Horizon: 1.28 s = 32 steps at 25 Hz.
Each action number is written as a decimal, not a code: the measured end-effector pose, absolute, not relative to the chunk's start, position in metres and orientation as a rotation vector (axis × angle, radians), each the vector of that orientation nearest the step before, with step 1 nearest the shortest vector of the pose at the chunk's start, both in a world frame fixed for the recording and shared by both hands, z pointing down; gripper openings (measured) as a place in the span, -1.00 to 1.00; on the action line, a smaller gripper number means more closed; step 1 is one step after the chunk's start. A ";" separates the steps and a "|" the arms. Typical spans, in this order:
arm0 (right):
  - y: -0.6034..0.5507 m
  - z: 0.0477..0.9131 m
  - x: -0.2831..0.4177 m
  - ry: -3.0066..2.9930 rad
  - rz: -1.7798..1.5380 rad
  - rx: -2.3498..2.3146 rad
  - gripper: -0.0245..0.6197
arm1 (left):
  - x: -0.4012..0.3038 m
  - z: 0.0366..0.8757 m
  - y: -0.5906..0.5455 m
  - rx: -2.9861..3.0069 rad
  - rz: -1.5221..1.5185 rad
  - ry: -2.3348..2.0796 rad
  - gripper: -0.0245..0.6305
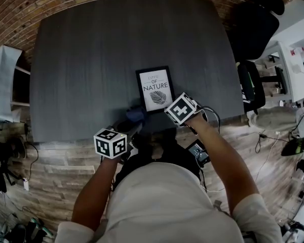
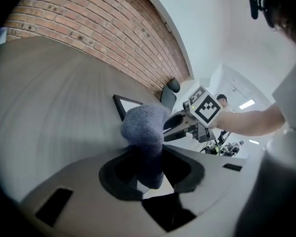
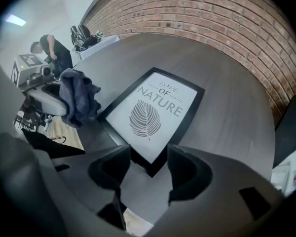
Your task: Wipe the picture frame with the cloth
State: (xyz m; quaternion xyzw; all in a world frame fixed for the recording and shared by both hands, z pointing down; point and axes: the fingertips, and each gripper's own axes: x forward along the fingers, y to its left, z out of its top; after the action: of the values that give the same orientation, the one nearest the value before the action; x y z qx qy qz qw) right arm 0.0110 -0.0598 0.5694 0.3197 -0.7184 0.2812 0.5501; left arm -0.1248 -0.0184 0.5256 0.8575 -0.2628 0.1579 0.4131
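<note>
Two grippers low at the near edge, cloth not yet on the glass.

From the head view: picture frame (image 1: 155, 89) flat on the dark table (image 1: 91, 49), long axis running away from the person, a short edge nearest them. Left gripper (image 1: 133, 121) with the grey-blue cloth (image 1: 135, 114) just beside the frame's near left corner; right gripper (image 1: 178, 110) over the near right corner.

From the left gripper view: jaws clamped on the bunched cloth, which stands up between them and half hides the frame straight ahead.

From the right gripper view: jaws spread wide and gripping nothing, aimed steeply down, the frame's near corner in the gap but not pinched; cloth off to the frame's left.

Judged nearer for wiping: the left, needing only a short carry forward and rightward onto the glass.
</note>
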 end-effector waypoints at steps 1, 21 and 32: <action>-0.061 0.569 0.008 -1.706 0.670 0.768 -0.21 | -0.128 0.524 -0.019 2.159 0.387 -0.666 -0.58; -0.034 0.452 0.009 -2.112 0.640 1.139 -0.64 | -0.155 0.442 0.020 2.269 0.096 -0.782 -0.57; 0.083 0.377 0.086 -2.371 0.899 1.247 -0.74 | -0.119 0.375 0.112 2.247 -0.171 -0.883 -0.57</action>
State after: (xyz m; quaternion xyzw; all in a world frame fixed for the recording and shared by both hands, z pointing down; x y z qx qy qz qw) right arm 0.0857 0.0825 0.3768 0.4359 -0.8287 0.3141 0.1570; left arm -0.1188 0.1120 0.3753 0.8687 -0.3412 -0.0663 0.3530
